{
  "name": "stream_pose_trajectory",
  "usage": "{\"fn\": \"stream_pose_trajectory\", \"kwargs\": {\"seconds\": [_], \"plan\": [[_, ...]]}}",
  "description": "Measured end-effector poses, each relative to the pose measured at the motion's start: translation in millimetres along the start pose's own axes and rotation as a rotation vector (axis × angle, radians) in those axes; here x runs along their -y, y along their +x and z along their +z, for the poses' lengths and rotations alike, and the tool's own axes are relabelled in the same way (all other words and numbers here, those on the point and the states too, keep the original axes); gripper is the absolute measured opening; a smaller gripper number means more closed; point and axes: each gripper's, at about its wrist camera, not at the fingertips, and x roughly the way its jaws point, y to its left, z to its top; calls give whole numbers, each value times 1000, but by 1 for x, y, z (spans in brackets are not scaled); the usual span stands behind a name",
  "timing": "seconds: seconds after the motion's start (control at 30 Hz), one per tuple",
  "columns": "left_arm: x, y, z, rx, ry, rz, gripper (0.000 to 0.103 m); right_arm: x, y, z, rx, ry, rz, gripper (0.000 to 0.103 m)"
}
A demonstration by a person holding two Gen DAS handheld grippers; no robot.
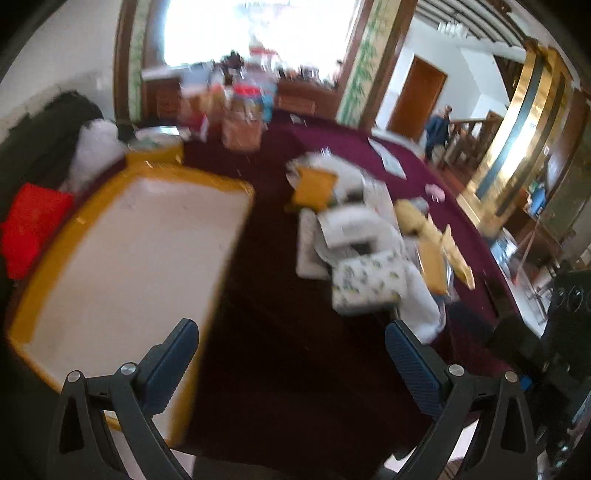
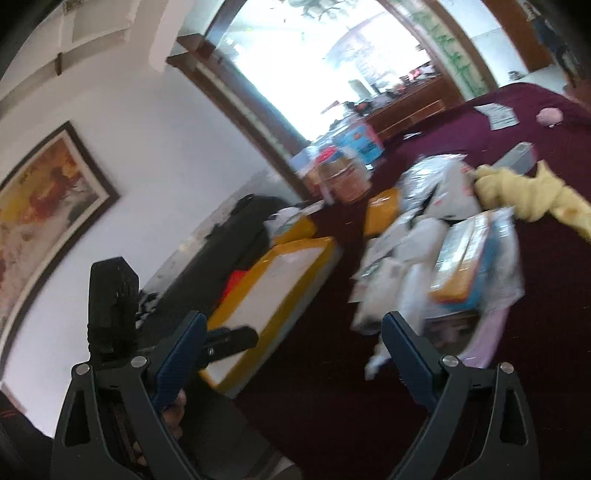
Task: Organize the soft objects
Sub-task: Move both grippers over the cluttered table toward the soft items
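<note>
Dark maroon cloth-covered table (image 1: 280,332) below a bright arched window (image 1: 258,29), heaped soft packets and pale yellow cloth (image 2: 528,195) beside a yellow-rimmed white tray (image 1: 133,258), left gripper (image 1: 291,354) and right gripper (image 2: 293,347) both spread wide, empty.

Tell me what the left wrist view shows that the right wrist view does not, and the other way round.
Only the left wrist view shows the person standing far off by the brown door, and the flower-patterned pack in the pile.

Only the right wrist view shows the framed painting on the wall, and the left gripper from outside, over the tray.

Both show the yellow-rimmed tray, empty, the dark red tablecloth, the yellow cloth, the small pink thing, and open, empty grippers: left and right.
</note>
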Motion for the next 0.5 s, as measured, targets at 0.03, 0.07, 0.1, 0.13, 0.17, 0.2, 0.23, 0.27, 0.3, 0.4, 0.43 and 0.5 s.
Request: {"fn": "stream_pose_trajectory", "kwargs": {"seconds": [0.03, 0.07, 0.1, 0.13, 0.17, 0.2, 0.23, 0.27, 0.3, 0.4, 0.43, 0.5], "plan": [[2, 6, -2, -27, -10, -14, 102, 3, 0, 1, -1, 9, -4, 95], [10, 15, -14, -34, -23, -25, 102, 9, 1, 3, -5, 22, -4, 95], [12, 18, -14, -56, -37, -52, 102, 15, 1, 4, -8, 33, -6, 95], [12, 21, -16, -69, -48, -82, 102, 20, 3, 3, -5, 36, -5, 95], [11, 22, -17, -83, -53, -107, 102, 23, 1, 4, 1, 41, -22, 95], [7, 21, -17, -92, -52, -120, 102, 29, 3, 7, 9, 51, -37, 95], [8, 23, -16, -96, -57, -125, 102, 28, 1, 8, 14, 61, -47, 95], [8, 23, -12, -95, -57, -133, 102, 33, -1, 9, 18, 84, -34, 95], [11, 28, -9, -95, -54, -145, 102, 42, 1, 10, 23, 100, -19, 95], [15, 49, 1, -108, -78, -230, 102, 48, -1, 9, 33, 139, -2, 95], [15, 56, 4, -121, -92, -248, 102, 50, -2, 8, 41, 145, -11, 95], [18, 73, 11, -149, -122, -293, 102, 52, -6, 8, 58, 153, -10, 95]]}}
